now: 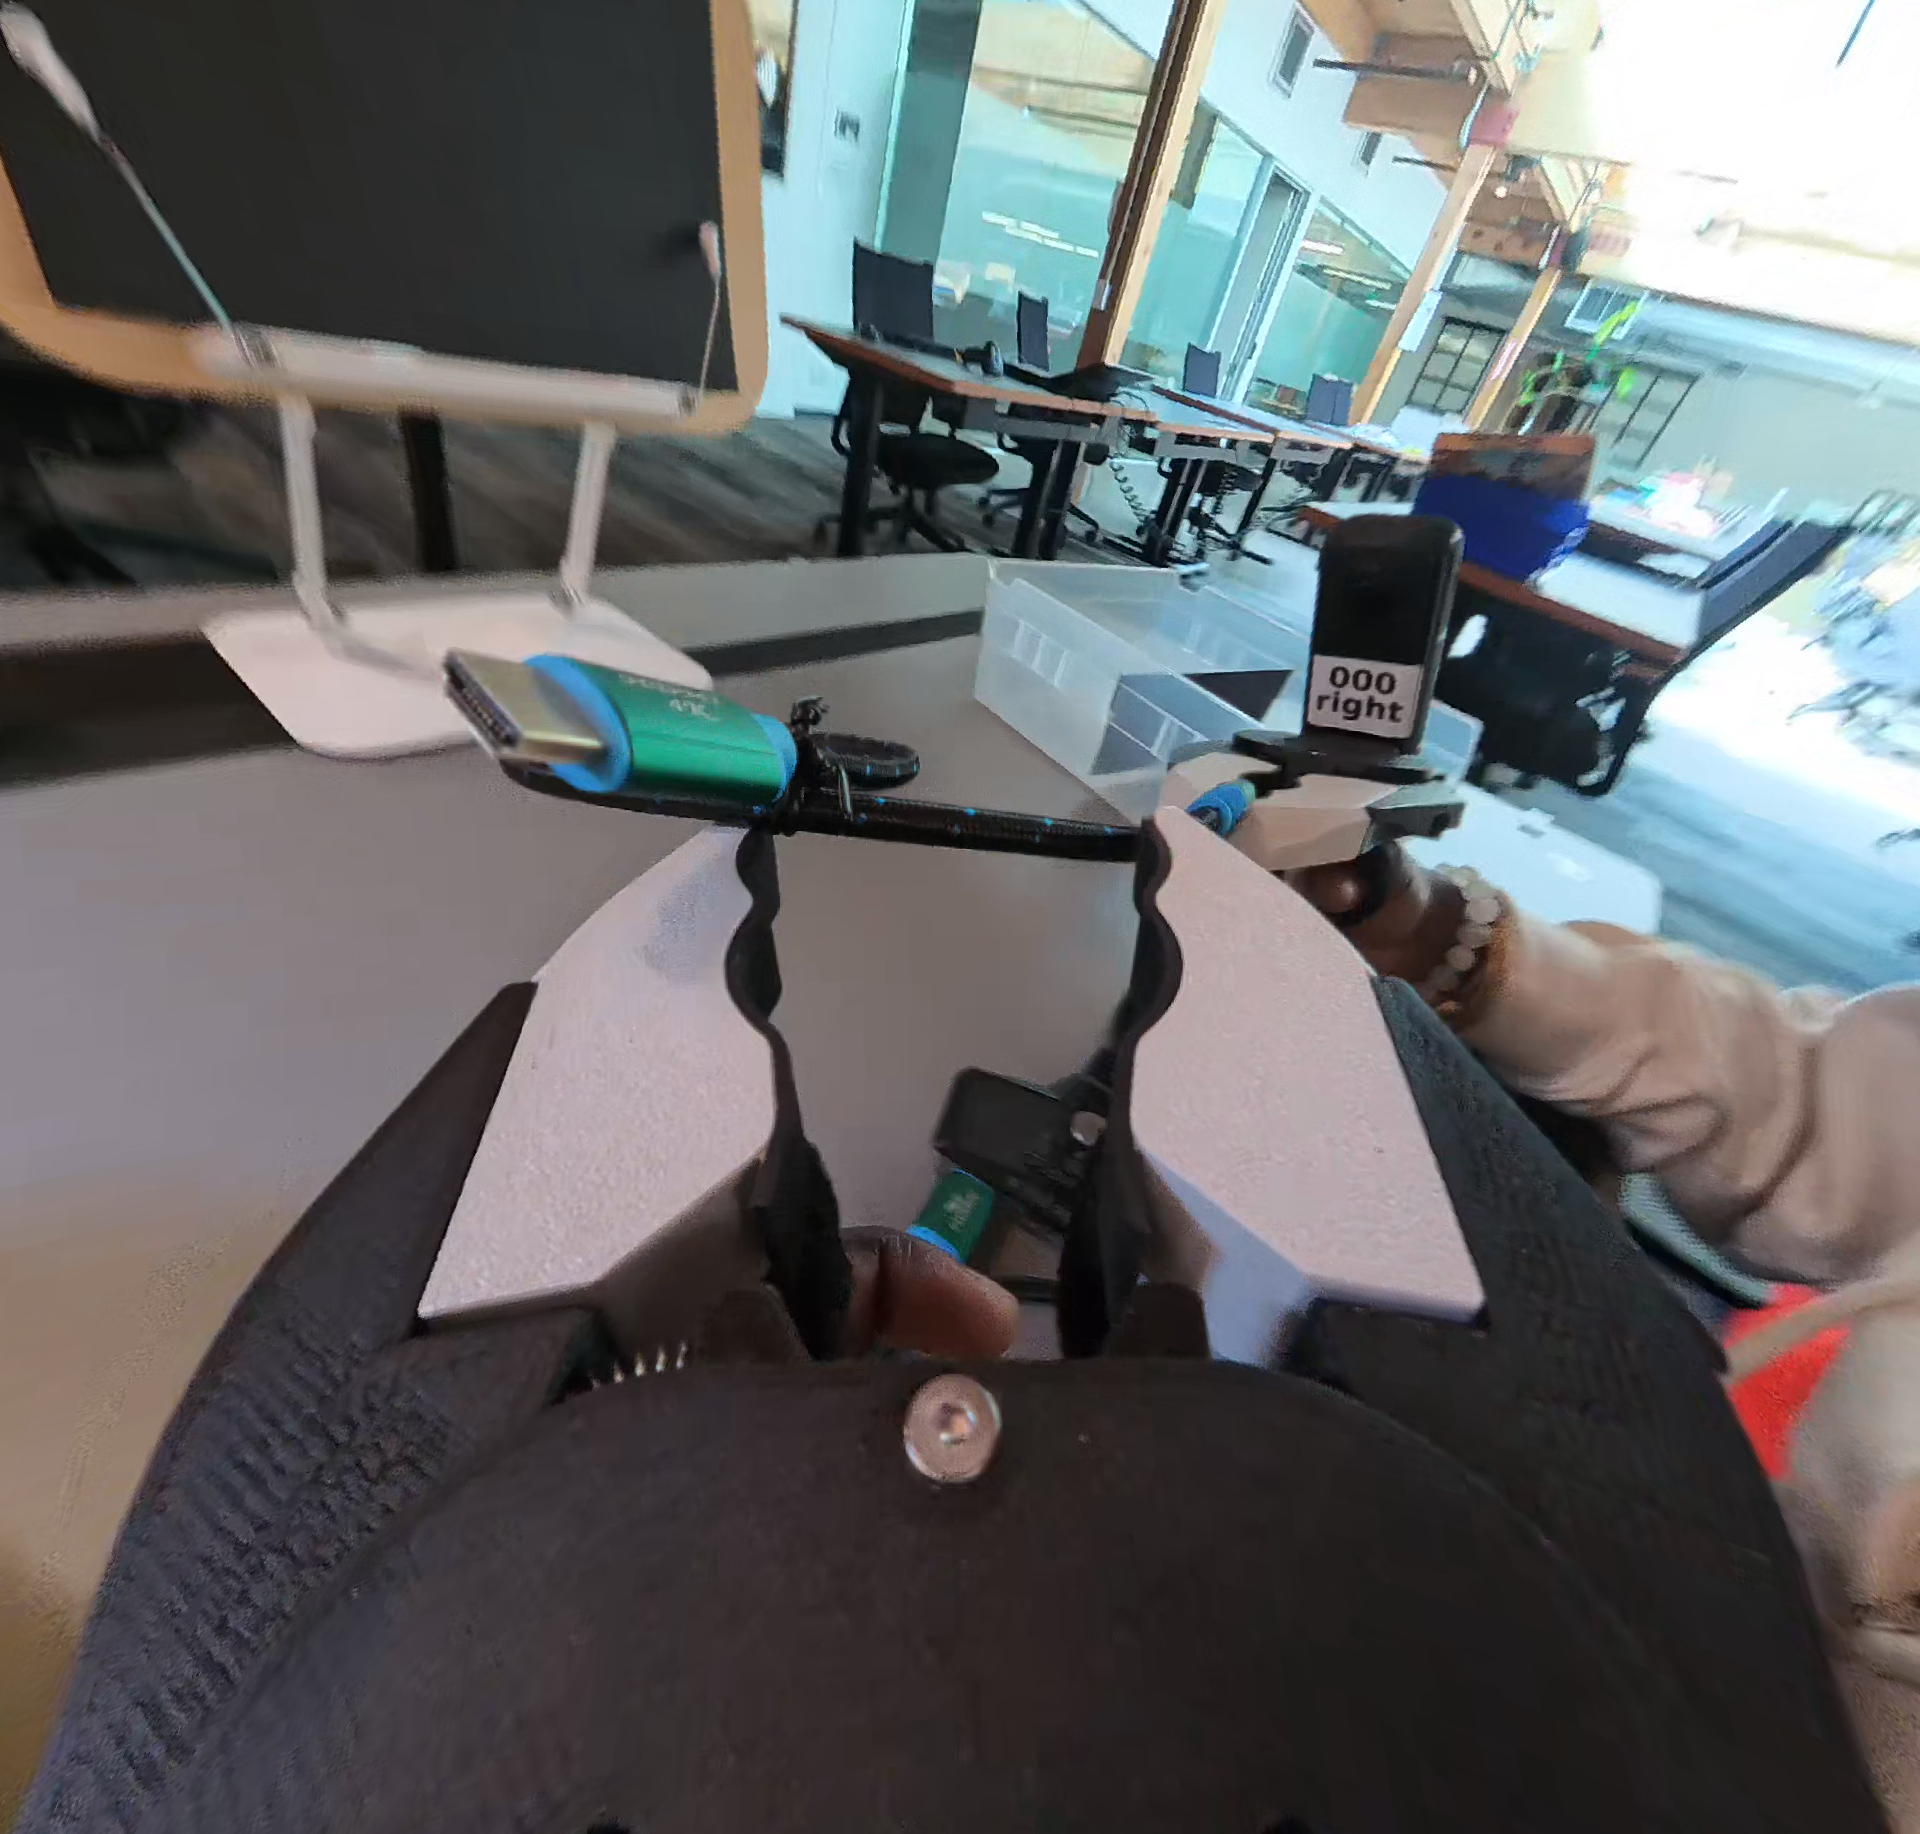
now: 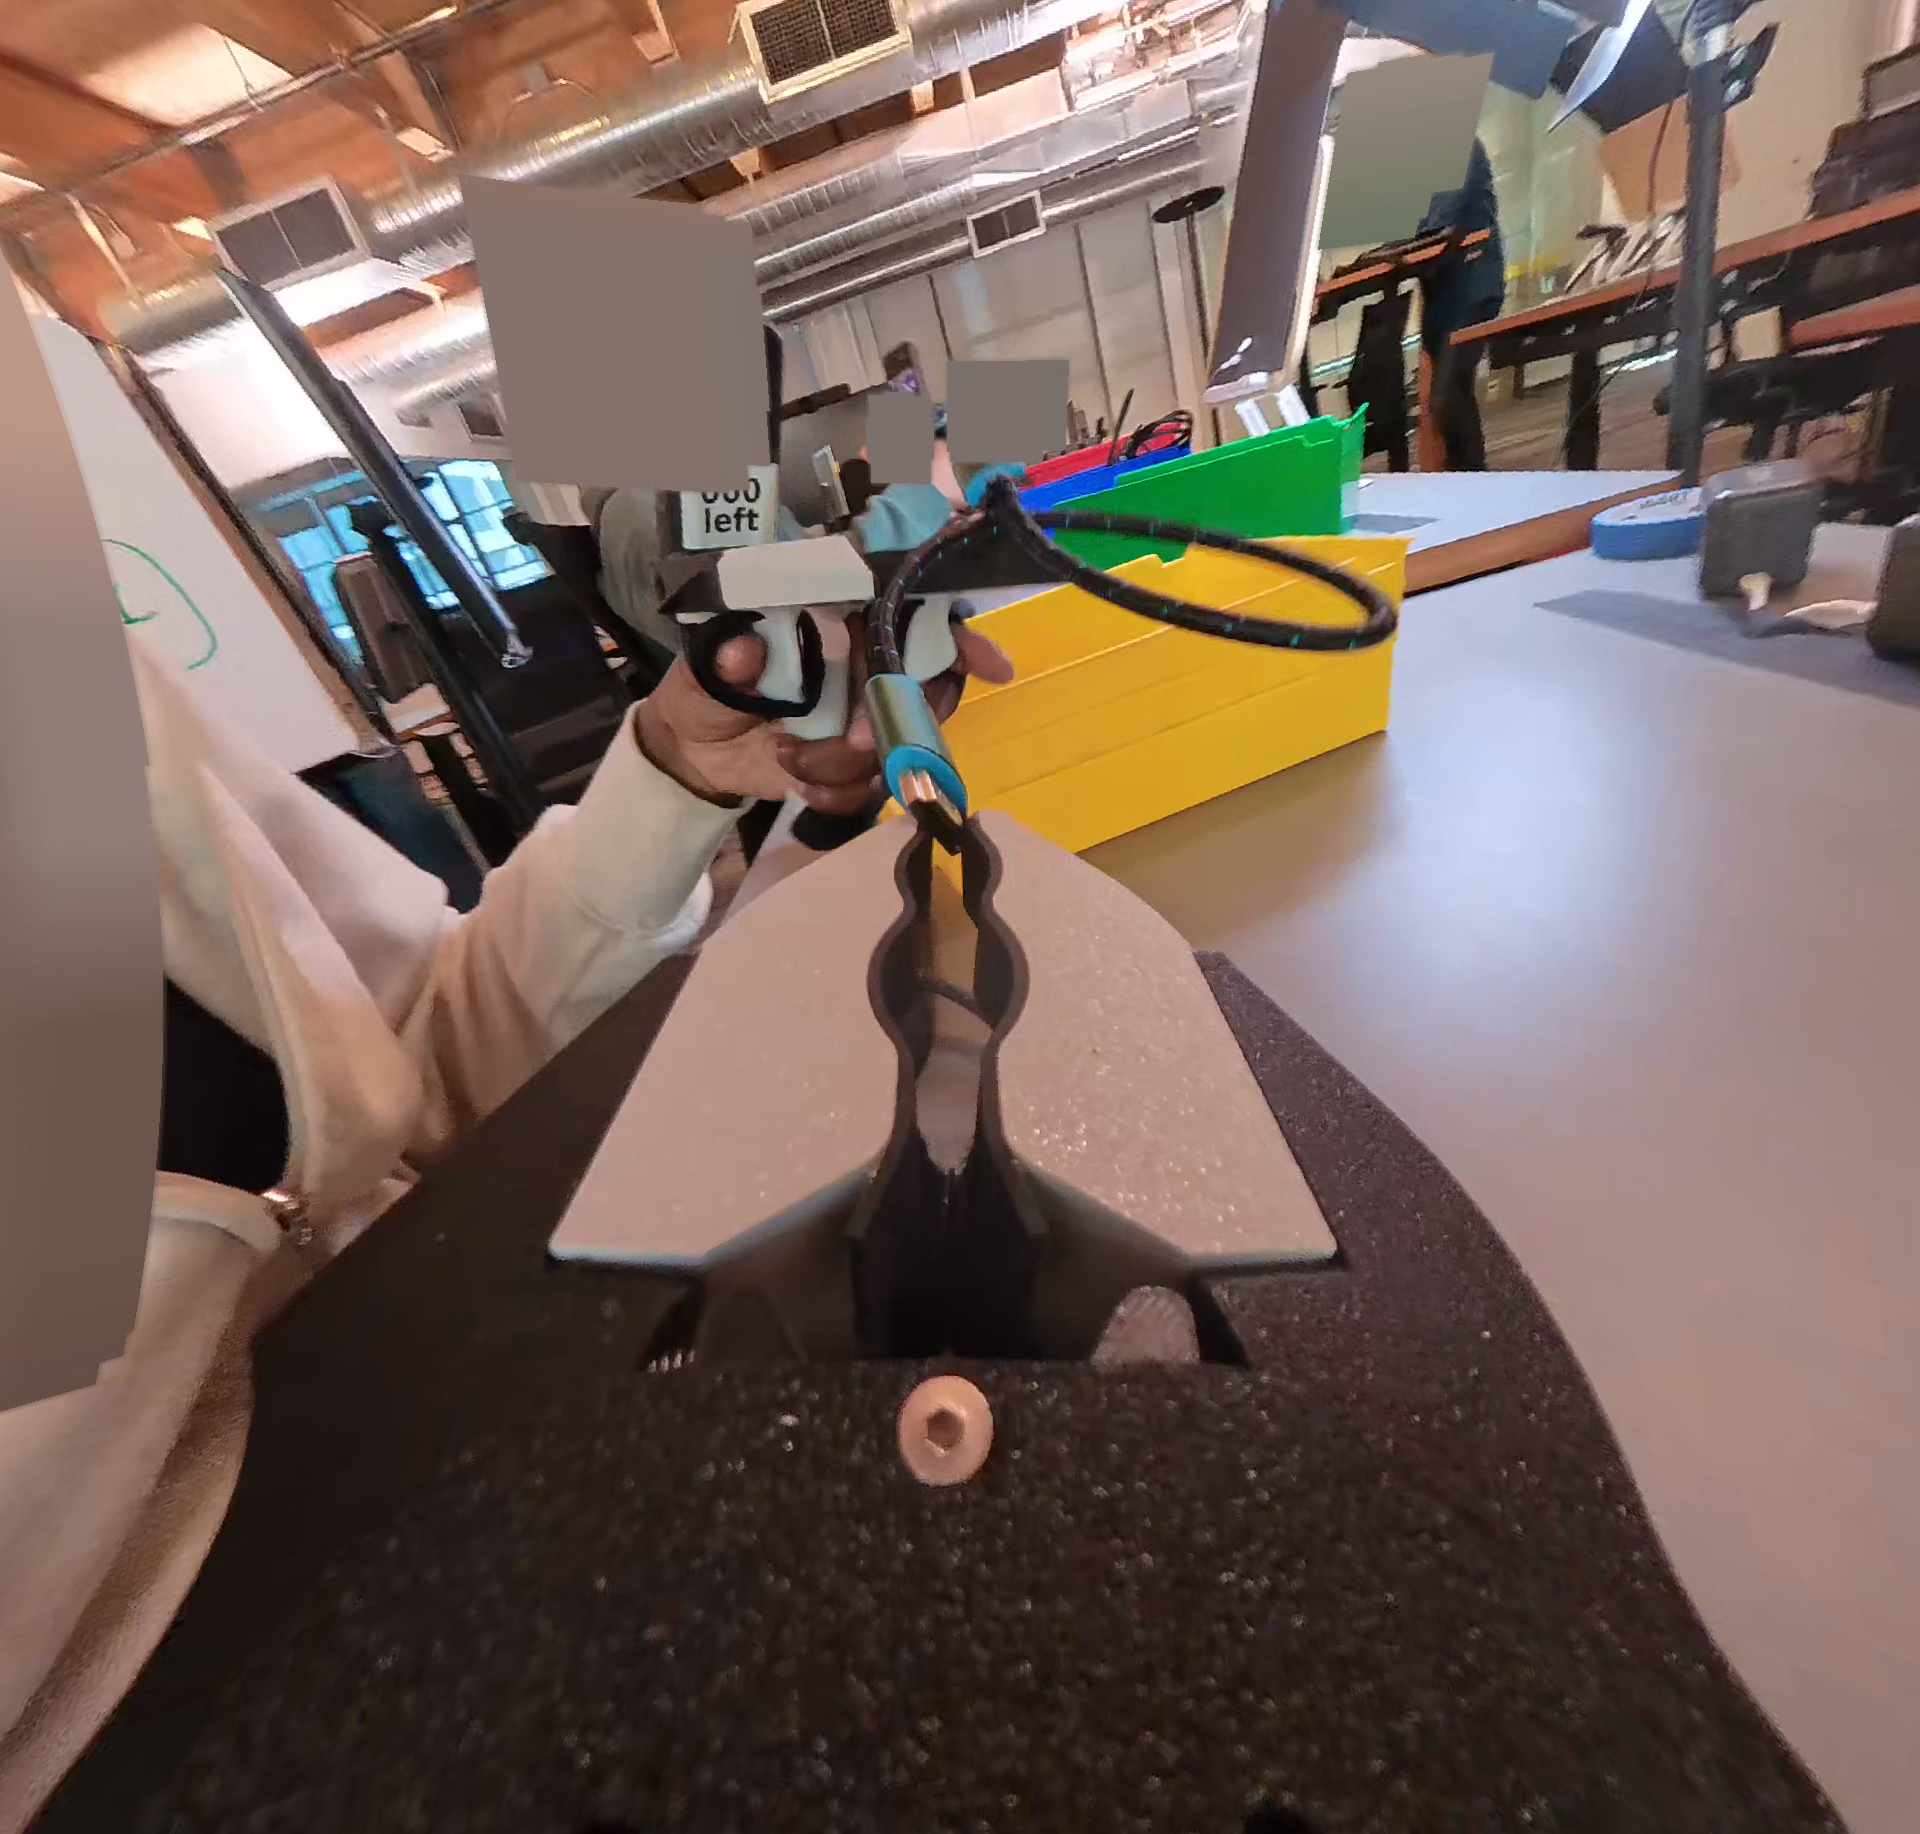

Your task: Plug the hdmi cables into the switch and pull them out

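The HDMI cable (image 1: 935,828) stretches crosswise before my spread left gripper (image 1: 951,839), green plug (image 1: 623,730) pointing left; my right gripper (image 2: 945,839) pinches its other plug (image 2: 920,766). The switch (image 1: 1003,1124) lies below, nearer the left gripper.

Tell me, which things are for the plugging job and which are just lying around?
For the job:
cable, one end in the right gripper
switch
left gripper, open

Just lying about:
clear bin
yellow bin
green bin
tape
white stand
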The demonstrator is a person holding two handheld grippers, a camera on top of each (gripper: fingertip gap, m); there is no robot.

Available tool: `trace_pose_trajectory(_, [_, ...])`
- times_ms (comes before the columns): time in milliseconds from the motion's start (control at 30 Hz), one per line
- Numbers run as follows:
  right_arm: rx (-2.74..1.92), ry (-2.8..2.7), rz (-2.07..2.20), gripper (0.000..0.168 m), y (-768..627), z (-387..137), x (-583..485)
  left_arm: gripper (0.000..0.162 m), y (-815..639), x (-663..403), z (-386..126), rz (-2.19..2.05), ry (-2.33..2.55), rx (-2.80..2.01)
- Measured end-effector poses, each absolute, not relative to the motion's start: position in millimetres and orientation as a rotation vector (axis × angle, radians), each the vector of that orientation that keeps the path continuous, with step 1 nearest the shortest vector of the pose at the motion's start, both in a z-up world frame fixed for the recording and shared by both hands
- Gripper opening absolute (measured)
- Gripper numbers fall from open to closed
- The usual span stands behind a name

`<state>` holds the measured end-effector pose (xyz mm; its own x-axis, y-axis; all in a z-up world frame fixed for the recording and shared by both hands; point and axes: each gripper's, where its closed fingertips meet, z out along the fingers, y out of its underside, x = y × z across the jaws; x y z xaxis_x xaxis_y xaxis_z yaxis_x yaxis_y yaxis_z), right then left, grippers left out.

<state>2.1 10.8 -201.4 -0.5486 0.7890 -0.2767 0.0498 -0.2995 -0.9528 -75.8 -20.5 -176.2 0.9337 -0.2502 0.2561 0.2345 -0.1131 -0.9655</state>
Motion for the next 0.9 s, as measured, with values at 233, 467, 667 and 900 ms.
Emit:
trace_pose_trajectory(233, [-1.071,-1.221,1.946,0.000,44.6,-178.5,12.4,0.093,-24.9,-50.8,-196.0,-0.520,0.202,-1.752])
trace_pose_trajectory(467, [-1.353,-1.229,1.897,0.000,61.4,-208.6,-1.0,0.089,-5.1,-43.2,-216.5,0.252,0.599,-1.741])
trace_pose_trajectory(667, [-1.476,-1.198,1.901,0.014,71.7,-220.6,-5.3,0.069,17.6,2.3,-274.5,0.267,0.861,-1.823])
trace_pose_trajectory(900, [-1.321,-1.984,0.992,0.057,78.8,-286.7,31.6,0.058,22.8,2.5,-287.1,0.288,0.897,-1.861])
